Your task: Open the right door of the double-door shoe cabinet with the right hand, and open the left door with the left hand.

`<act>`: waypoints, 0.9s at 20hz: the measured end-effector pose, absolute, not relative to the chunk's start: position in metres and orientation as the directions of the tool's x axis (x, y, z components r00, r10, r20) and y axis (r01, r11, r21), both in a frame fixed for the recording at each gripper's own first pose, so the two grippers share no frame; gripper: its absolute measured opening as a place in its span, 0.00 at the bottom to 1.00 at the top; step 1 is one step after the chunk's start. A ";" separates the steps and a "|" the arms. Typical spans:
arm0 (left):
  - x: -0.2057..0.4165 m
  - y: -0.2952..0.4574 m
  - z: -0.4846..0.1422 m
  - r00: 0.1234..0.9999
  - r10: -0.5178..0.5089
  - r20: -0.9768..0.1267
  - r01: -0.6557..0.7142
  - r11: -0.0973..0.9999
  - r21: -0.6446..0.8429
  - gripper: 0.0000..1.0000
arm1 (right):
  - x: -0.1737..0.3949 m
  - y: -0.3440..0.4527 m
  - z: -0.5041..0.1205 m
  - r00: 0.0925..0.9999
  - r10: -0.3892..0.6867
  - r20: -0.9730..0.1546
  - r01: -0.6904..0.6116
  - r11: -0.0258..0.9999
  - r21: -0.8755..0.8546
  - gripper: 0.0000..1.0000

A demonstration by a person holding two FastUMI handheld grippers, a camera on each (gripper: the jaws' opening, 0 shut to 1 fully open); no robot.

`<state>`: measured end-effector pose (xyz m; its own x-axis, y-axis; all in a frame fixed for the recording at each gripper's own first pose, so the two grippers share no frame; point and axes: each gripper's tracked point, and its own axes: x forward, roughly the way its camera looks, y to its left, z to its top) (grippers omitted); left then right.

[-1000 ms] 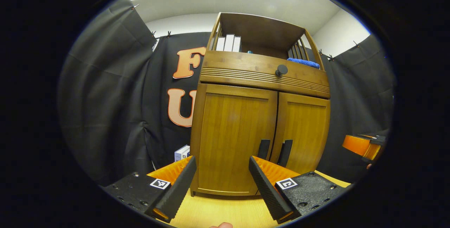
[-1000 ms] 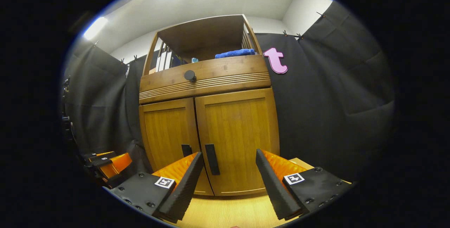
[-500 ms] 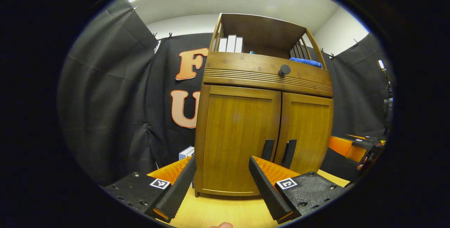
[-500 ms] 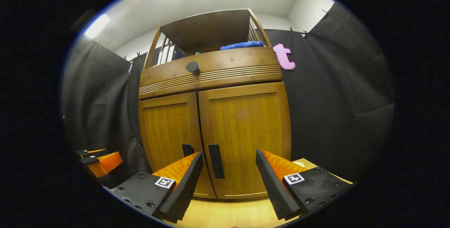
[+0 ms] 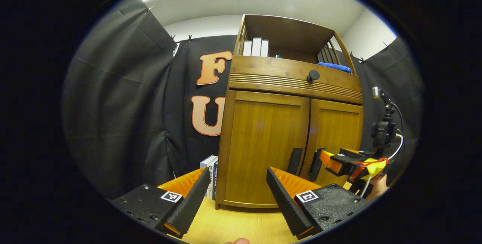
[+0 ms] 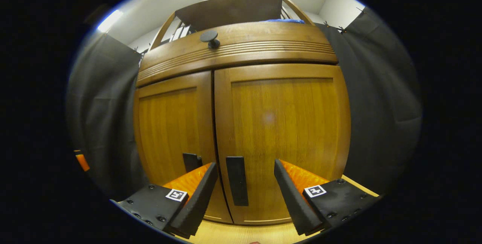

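Nearing: right gripper (image 6: pixel 243 193), jaws spread, faced the right door (image 6: pixel 280 138) handle (image 6: pixel 237 180).
Waiting: left gripper (image 5: pixel 237 200), jaws spread.
Doors: both were shut.

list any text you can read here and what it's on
cabinet: no text.
boxes beside it: print too small to read.
books on the top shelf: spines too small to read.
marker squares: coded patterns, not words.
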<state>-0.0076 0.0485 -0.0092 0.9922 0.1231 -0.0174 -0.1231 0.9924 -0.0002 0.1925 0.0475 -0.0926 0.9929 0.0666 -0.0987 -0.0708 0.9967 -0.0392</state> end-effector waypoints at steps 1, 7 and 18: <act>-0.008 0.052 -0.010 0.991 0.131 -0.019 -0.131 0.991 -0.002 0.95 | 0.199 0.049 -0.100 0.992 0.062 -0.106 -0.067 0.997 -0.040 0.98; -0.010 0.066 -0.013 0.988 0.151 -0.020 -0.151 0.988 -0.008 0.95 | 0.229 0.050 -0.136 0.987 0.048 -0.156 -0.052 0.998 -0.024 0.98; -0.002 0.052 -0.012 0.995 0.099 -0.006 -0.099 0.995 -0.001 0.95 | 0.241 0.064 -0.145 0.980 0.089 -0.176 -0.092 0.996 -0.007 0.40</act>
